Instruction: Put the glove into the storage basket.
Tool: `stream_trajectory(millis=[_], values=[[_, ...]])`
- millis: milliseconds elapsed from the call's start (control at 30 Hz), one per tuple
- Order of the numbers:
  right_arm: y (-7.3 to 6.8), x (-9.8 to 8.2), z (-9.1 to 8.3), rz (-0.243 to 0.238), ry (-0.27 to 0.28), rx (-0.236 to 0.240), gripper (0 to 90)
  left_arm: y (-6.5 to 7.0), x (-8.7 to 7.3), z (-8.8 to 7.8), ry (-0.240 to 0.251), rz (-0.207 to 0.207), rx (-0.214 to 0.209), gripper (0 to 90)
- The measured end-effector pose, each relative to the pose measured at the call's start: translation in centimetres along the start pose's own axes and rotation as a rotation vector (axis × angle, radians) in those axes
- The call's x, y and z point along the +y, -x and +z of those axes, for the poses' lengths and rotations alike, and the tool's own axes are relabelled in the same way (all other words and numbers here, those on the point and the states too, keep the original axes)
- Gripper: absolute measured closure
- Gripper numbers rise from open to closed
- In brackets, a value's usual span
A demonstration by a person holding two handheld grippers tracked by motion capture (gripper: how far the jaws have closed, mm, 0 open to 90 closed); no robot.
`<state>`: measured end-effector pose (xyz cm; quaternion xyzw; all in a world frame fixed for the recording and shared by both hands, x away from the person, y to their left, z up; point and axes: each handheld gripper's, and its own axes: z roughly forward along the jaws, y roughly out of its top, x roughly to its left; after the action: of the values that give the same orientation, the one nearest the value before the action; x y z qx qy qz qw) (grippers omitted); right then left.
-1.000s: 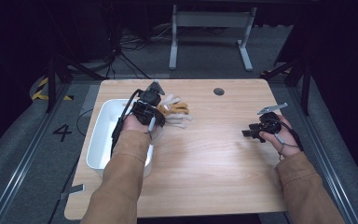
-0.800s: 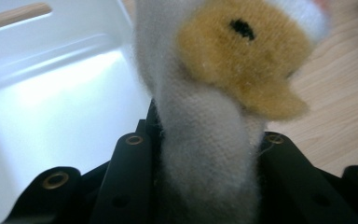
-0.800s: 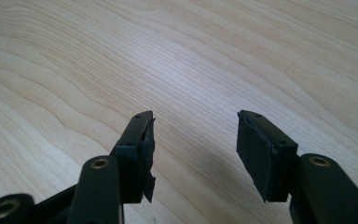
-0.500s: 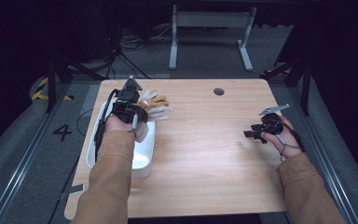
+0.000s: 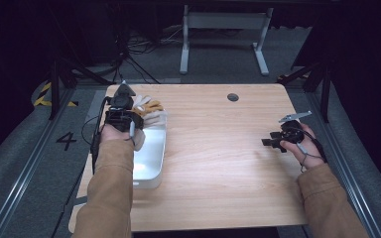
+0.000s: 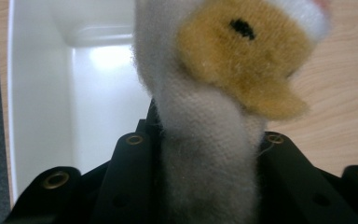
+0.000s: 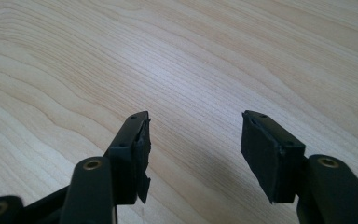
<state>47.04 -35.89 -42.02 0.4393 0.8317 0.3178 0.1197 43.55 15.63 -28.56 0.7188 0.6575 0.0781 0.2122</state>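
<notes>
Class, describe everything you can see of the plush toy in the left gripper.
The plush toy looks soft and fuzzy, off-white with a tan patch bearing a small black mark, and a white edge at the top. The left gripper holds it by a narrow off-white part clamped between its black fingers. In the high view the plush toy hangs at the far end of the white tub, at the wooden table's left side. Nothing else touches it.
</notes>
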Motion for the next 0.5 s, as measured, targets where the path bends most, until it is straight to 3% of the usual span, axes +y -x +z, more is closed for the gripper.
stream_trajectory(millis=[33, 267, 400, 500], values=[[0.0, 0.0, 0.0, 0.001, 0.0, -0.003, 43.8, -0.3, 0.0, 0.0, 0.007, -0.033, -0.008, 69.5], [0.4, -0.4, -0.6, 0.019, 0.012, -0.009, 42.6, -0.4, -0.9, -0.1, 0.051, -0.077, 0.011, 69.0], [0.6, -0.7, -0.8, 0.032, 0.013, -0.016, 42.4, -0.9, -1.5, 0.6, 0.065, -0.155, -0.008, 69.1], [0.5, -0.7, -0.9, 0.028, 0.016, -0.015, 42.2, -1.0, -1.8, 0.8, 0.098, -0.175, -0.009, 68.8]])
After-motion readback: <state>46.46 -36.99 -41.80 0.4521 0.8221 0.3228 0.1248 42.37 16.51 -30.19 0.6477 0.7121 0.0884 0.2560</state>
